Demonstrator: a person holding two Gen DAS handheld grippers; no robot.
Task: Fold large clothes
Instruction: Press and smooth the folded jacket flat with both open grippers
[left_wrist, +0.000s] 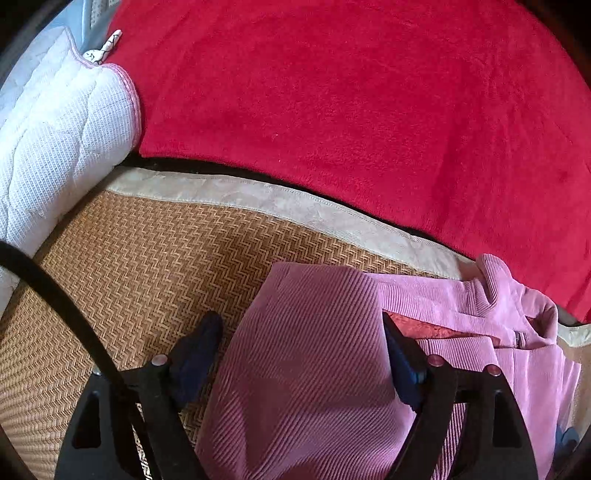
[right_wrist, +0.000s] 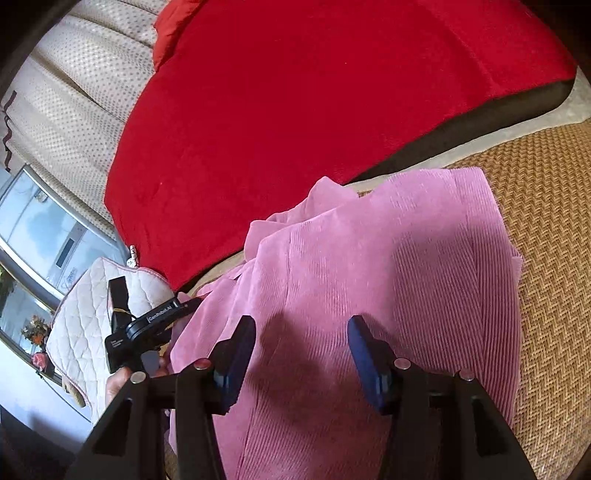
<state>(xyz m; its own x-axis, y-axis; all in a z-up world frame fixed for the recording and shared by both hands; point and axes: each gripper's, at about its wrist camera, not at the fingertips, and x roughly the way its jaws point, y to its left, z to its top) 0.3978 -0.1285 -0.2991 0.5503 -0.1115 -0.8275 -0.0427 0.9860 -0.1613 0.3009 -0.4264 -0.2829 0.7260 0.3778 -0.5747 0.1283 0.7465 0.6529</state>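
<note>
A pink ribbed garment (left_wrist: 306, 369) lies partly folded on a woven straw mat (left_wrist: 140, 280), its collar (left_wrist: 498, 288) bunched at the right with a red lining showing. My left gripper (left_wrist: 300, 319) is open, its dark fingers standing either side of the folded pink panel without pressing it. In the right wrist view the same garment (right_wrist: 388, 258) spreads across the mat (right_wrist: 546, 258). My right gripper (right_wrist: 301, 323) hovers open over the cloth with nothing pinched. The left gripper's body (right_wrist: 147, 325) and a hand (right_wrist: 118, 380) show at the garment's left edge.
A red plush blanket (left_wrist: 351, 110) covers the bed beyond the mat's pale border (left_wrist: 295, 199). A white quilted pad (left_wrist: 55, 147) lies to the left. Dotted curtains (right_wrist: 74, 92) and a window (right_wrist: 44, 229) are at the far left of the right wrist view.
</note>
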